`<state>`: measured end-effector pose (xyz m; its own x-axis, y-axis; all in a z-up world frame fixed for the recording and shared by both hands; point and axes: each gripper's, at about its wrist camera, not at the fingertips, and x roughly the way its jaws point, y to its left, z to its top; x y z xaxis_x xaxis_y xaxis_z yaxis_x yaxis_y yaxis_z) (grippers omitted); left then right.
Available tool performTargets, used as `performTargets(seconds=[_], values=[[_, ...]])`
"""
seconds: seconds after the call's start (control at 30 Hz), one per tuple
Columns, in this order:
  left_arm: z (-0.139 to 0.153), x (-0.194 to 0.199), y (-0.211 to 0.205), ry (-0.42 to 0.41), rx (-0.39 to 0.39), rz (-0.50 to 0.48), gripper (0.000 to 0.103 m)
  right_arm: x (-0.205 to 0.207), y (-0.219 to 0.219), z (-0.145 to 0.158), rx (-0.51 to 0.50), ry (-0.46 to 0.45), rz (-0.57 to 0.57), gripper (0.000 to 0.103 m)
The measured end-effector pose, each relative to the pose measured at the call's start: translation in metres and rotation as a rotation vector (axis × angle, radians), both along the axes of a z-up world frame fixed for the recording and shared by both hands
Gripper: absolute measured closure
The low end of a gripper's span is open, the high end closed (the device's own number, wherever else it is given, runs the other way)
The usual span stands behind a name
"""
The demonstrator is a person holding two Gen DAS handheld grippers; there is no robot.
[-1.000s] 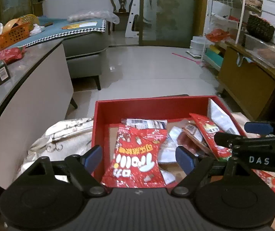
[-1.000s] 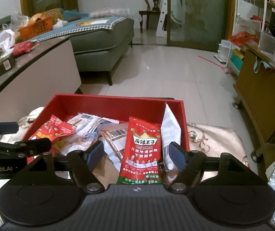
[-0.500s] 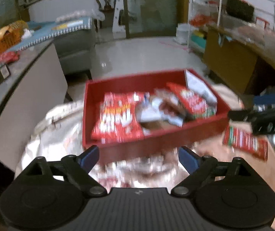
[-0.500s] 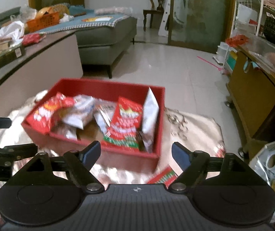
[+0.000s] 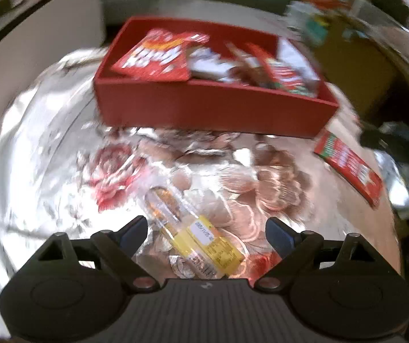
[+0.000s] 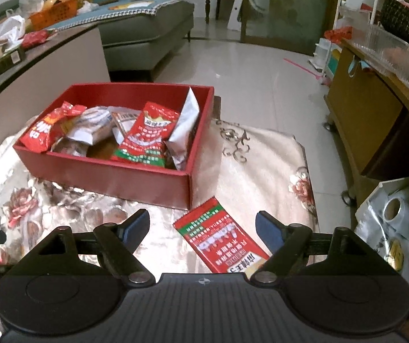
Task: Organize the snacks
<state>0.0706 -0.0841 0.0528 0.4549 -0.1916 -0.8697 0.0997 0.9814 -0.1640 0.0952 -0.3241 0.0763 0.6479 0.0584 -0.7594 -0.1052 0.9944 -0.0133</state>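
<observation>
A: Surface?
B: Floral cloth (image 6: 256,157) on a low table, tiled floor behind, grey sofa (image 6: 147,31) at upper left of the right wrist frame.

A: Snacks?
B: Red box (image 6: 113,177) at centre left, several packets inside. One red-green packet (image 6: 221,243) lies flat on the cloth just outside the box's near right corner, lower centre of the right wrist frame. A clear-and-yellow wrapped snack (image 5: 193,234) lies on the cloth at lower centre of the left wrist frame, which is blurred.

A: Tongs?
B: Left gripper (image 5: 206,228) spread wide, empty, the yellow snack between its fingers. Right gripper (image 6: 203,227) spread wide, empty, the red-green packet between its fingers.
</observation>
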Motion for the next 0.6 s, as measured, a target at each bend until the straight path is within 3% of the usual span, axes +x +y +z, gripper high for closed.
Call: performTargets(seconds=[0.1, 0.13, 0.27, 0.43, 0.6], values=[[-0.020, 0.005, -0.008, 0.058, 0.001, 0.087, 0.019, -0.001, -0.006, -0.004, -0.006, 0.008, 0.027, 0.017], [-0.026, 0.004, -0.012, 0.051, 0.009, 0.102, 0.014, -0.001, -0.010, -0.005, -0.014, 0.009, 0.032, 0.017], [-0.034, -0.007, -0.043, -0.037, 0.156, 0.083, 0.015, -0.001, -0.031, -0.014, -0.019, 0.027, 0.050, 0.017], [-0.026, -0.017, -0.044, -0.088, 0.152, -0.048, 0.059, 0.004, -0.054, -0.027, -0.015, 0.060, 0.047, 0.017], [-0.017, -0.026, -0.029, -0.031, 0.086, -0.149, 0.063, 0.016, -0.051, -0.040, -0.015, 0.087, 0.077, 0.017]])
